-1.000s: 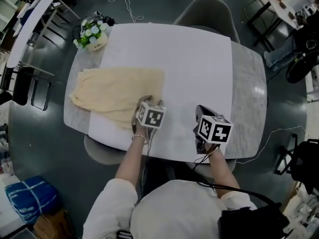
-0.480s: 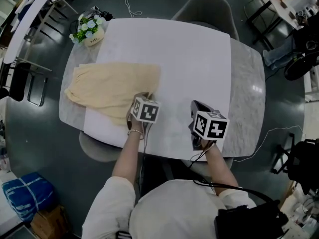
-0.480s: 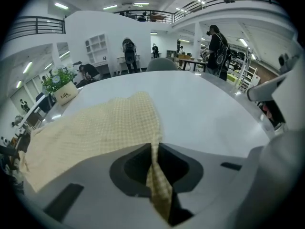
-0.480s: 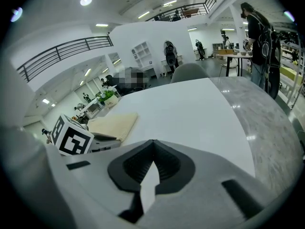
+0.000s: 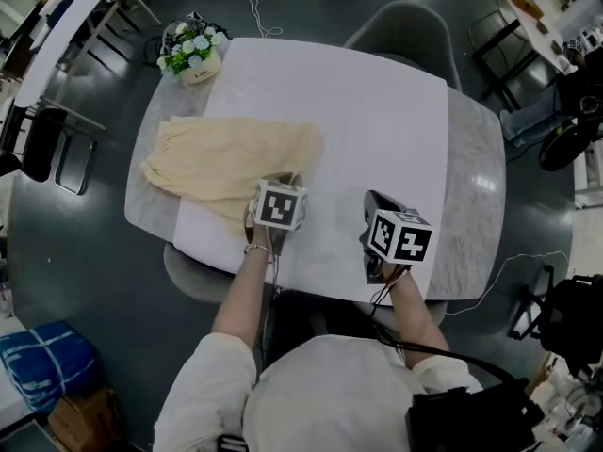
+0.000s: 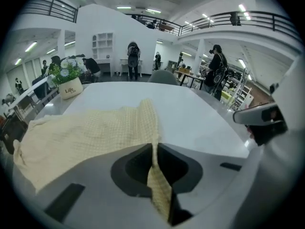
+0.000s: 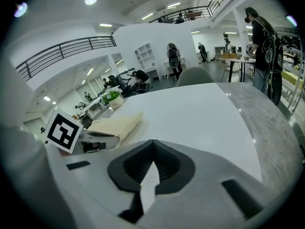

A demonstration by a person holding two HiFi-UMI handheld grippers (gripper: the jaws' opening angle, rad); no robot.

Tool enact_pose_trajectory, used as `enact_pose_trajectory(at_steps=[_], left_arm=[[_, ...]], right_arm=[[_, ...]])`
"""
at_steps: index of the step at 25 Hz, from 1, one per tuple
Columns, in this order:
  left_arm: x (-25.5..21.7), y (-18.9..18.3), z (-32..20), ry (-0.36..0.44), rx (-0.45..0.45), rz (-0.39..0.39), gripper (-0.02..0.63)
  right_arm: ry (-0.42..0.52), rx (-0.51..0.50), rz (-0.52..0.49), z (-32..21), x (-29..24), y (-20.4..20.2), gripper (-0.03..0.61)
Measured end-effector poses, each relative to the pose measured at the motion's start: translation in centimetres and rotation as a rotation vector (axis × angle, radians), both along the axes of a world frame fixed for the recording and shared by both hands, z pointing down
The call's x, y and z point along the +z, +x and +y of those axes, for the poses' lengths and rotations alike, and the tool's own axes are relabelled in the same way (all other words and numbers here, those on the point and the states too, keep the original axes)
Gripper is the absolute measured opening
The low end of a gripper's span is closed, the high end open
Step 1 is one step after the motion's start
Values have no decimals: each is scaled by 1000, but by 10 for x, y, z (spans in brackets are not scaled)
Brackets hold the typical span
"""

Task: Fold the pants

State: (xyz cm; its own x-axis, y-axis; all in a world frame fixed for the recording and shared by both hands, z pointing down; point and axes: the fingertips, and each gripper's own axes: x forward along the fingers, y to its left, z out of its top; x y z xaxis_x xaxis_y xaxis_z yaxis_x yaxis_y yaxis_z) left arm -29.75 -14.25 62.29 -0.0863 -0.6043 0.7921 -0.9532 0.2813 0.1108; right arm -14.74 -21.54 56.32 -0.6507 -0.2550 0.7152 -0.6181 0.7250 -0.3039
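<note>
- Pants [image 5: 226, 161]: pale yellow, lying flat on the left half of the white table [image 5: 377, 121].
- Long axis: in the head view it ran left to right across the table and tilted a little. The left end sat at the table's left edge and the right end reached about the middle.
- I could not tell which end was the waist and which the leg openings (the cloth was too plain and small in the head view).
- The flower pot [image 5: 193, 53] stood at the far left corner, near the pants' far edge but apart from it.
- Left gripper [image 6: 153, 149]: its jaws had just been closing and were clamped on the pants' near right edge.
- A thin pinch of the waffle-textured fabric stood between the pads. A fold ran from the jaws away across the cloth (seen in the left gripper view).
- Position relative to the left gripper: the bulk of the pants spread ahead of it and to its left. The pinched edge was lifted off the tabletop, and the rest lay flat.
- Right gripper [image 7: 153, 145]: jaws together with nothing between them. It was held over bare table near the front edge.
- The pants lay to the right gripper's left, beyond the left gripper and not touching the right one.
</note>
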Motion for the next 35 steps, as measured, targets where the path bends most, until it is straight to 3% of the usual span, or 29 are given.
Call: enact_pose_trajectory(at_steps=[7, 14, 25, 35], left_arm=[[-29, -31, 33, 38, 0, 118, 34], [-55, -85, 77, 55, 3, 156, 34], [-67, -175, 144, 14, -2, 168, 23], [-82, -252, 183, -25, 13, 101, 21]], right_arm=[[46, -13, -11, 21, -25, -40, -8], [74, -28, -40, 53, -45, -93, -8], [71, -125, -20, 103, -45, -175, -8], [78, -184, 6, 119, -41, -212, -8]])
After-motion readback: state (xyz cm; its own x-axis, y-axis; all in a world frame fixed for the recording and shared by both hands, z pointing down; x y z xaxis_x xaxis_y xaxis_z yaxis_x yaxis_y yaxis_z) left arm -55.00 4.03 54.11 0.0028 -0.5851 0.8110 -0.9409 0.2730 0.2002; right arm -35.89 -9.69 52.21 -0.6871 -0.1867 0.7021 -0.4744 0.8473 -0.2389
